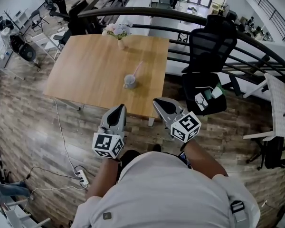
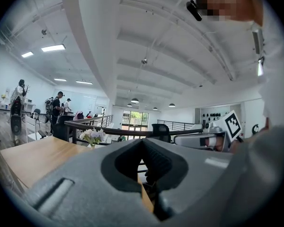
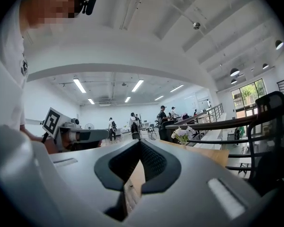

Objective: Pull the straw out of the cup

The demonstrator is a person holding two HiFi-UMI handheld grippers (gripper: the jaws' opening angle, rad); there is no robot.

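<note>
Quick rundown of what you can't make out here. From your head view, the small pale cup (image 1: pixel 129 81) and its thin pink straw (image 1: pixel 137 69) are too tiny to tell how deep the straw sits or what's inside. In both gripper views that cup is blocked by each gripper's own grey body. Only the light wooden table (image 2: pixel 33 157) and a little vase of pale flowers (image 2: pixel 92 136) peek past. From up top, the left gripper (image 1: pixel 118 108) and right gripper (image 1: pixel 157 101) show only their backs, so the pads are out of sight there. The bits on the black mesh office chair (image 1: pixel 211 42) seat are too small to name. The white side table (image 1: pixel 280 99) gets chopped by the right edge.
</note>
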